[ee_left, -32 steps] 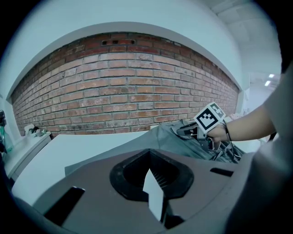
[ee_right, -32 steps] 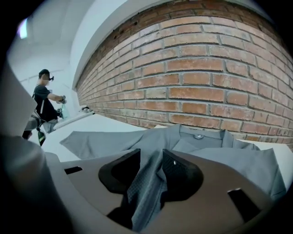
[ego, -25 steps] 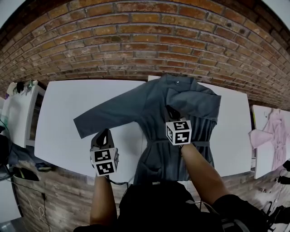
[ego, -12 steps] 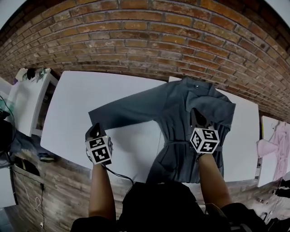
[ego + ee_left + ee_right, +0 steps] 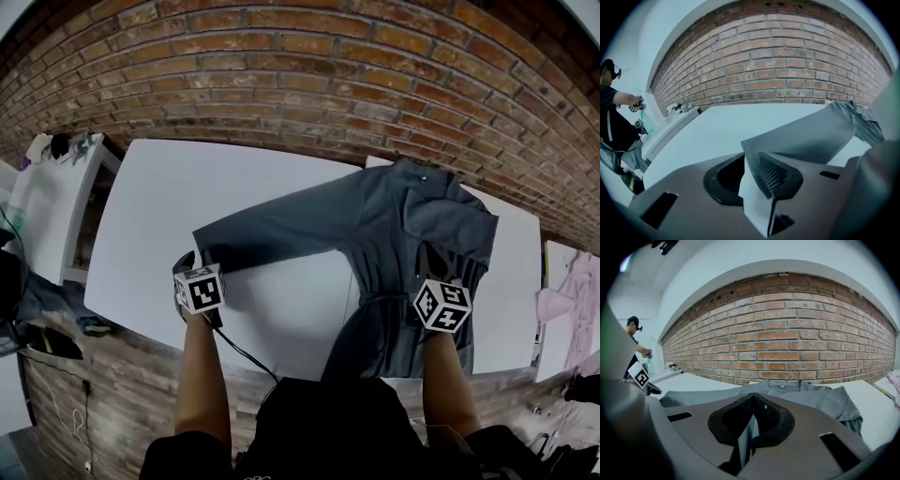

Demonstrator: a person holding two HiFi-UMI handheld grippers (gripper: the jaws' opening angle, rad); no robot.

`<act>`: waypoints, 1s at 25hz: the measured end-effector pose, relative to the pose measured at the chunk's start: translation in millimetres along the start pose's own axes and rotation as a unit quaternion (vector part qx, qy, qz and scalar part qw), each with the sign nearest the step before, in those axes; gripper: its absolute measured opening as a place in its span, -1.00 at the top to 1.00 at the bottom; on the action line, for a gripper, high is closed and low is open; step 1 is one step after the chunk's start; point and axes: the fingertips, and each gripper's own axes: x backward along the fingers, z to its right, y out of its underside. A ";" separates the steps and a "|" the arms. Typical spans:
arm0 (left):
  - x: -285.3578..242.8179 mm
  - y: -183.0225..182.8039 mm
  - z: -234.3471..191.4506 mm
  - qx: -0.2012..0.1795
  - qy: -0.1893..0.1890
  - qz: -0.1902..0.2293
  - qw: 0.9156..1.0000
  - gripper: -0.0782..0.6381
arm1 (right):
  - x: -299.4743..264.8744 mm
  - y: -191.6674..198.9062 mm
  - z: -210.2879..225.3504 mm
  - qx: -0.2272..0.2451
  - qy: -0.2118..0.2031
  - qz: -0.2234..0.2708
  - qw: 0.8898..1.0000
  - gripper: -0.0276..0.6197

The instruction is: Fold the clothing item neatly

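The grey long-sleeved cloth coat (image 5: 394, 244) is spread right of centre on the white bench (image 5: 187, 187), its cloth pinched in the closed right tongs (image 5: 751, 420). The left tongs (image 5: 751, 161) have just been parted narrowly at the sleeve cuff (image 5: 208, 242), nothing gripped; the cuff could be missed or bunched.

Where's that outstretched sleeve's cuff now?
Head view: the cuff lies left of centre on the white table, its corner at the left gripper's jaw tips; the jaws have just been opening.
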 end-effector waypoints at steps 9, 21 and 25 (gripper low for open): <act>-28.4 11.0 -1.0 0.021 0.010 -0.048 0.999 0.56 | 10.5 7.9 -9.5 0.044 -0.002 -0.018 0.999 0.91; -41.4 22.4 2.0 0.058 0.013 -0.059 0.996 0.68 | 24.9 17.7 -5.4 0.042 0.007 -0.026 0.999 0.91; -37.6 18.5 7.6 0.016 -0.008 -0.062 0.998 0.73 | 30.7 23.3 -18.1 0.061 -0.008 -0.031 0.998 0.91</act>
